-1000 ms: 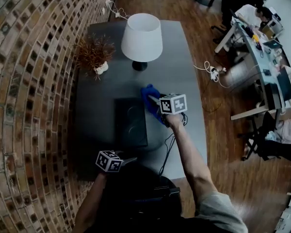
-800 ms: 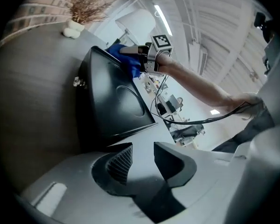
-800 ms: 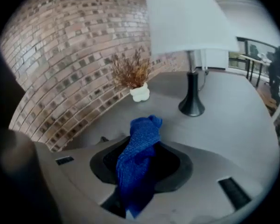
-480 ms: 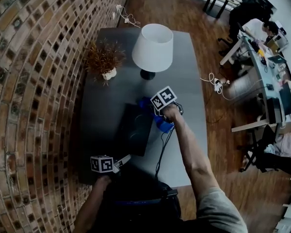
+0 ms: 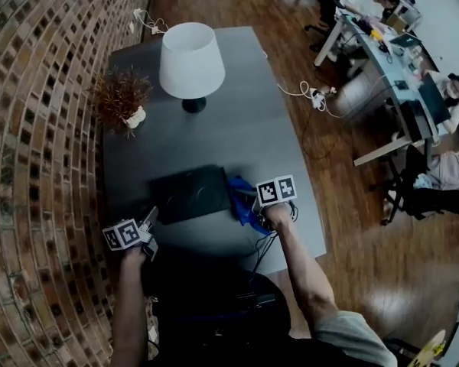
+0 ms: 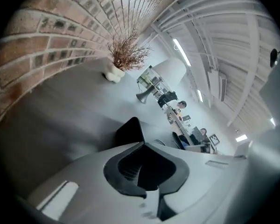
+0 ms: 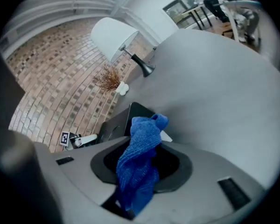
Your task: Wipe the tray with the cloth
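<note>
A black tray (image 5: pixel 190 192) lies crosswise on the grey table (image 5: pixel 252 128); its edge also shows in the right gripper view (image 7: pixel 126 118) and a corner of it in the left gripper view (image 6: pixel 130 130). The blue cloth (image 5: pixel 239 205) hangs bunched at the tray's right end, with my right gripper (image 5: pixel 246 197) shut on it. In the right gripper view the cloth (image 7: pixel 140 157) drapes out between that gripper's (image 7: pixel 149 139) jaws. My left gripper (image 5: pixel 150 217) sits by the tray's near left corner. Its jaws (image 6: pixel 141 146) are shut with nothing between them.
A white-shaded lamp (image 5: pixel 190 60) and a dried plant in a white pot (image 5: pixel 122 98) stand at the table's far end. A brick wall (image 5: pixel 38 128) runs along the left. A cable (image 5: pixel 264 243) hangs over the near table edge. People sit at desks (image 5: pixel 398 52) at the right.
The tray has turned from lengthwise to crosswise. My right gripper has come nearer with the cloth, to the tray's right end. My left gripper has moved left.
</note>
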`<state>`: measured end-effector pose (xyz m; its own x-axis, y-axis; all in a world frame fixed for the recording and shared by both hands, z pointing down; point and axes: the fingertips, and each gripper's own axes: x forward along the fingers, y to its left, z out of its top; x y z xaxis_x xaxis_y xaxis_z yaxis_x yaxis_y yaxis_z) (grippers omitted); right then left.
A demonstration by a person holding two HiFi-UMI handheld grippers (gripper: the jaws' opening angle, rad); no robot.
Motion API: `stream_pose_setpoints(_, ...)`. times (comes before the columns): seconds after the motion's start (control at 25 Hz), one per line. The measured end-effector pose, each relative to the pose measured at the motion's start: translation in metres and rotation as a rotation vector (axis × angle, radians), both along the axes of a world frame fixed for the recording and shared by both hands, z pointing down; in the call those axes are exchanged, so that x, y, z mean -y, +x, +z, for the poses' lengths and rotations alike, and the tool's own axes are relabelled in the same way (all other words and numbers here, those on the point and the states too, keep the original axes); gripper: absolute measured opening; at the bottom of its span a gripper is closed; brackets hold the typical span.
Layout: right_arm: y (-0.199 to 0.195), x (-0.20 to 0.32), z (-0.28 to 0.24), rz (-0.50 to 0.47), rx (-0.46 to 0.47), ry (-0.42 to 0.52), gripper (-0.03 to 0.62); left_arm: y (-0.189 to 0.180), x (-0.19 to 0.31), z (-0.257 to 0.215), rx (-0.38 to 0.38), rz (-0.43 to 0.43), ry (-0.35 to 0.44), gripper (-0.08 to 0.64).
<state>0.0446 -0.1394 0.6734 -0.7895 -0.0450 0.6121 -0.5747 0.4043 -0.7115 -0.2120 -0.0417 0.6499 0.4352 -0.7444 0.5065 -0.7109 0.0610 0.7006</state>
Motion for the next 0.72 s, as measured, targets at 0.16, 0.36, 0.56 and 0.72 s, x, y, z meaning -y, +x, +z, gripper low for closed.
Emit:
stream_pose_setpoints(0.16,0.015,-0.03,0.007,0.179,0.087,-0.001,0.129,-0.021,0.016,-0.033,-0.079,-0.102,0.132,0.002)
stream_pose_setpoints(0.36,0.038,-0.013,-0.012,0.361,0.169,0.062,0.129,0.058,0.011,-0.106,-0.169,0.039,0.377,0.149)
stream_pose_setpoints(0.56,0.01,0.058,-0.031,0.367,0.211,0.141,0.129,0.138,0.014,-0.056,-0.091,0.209,0.271,0.232)
stream_pose_setpoints(0.72,-0.017,0.064,-0.024,0.301,0.18,0.119,0.129,0.149,0.02,-0.038,-0.036,0.223,0.241,0.204)
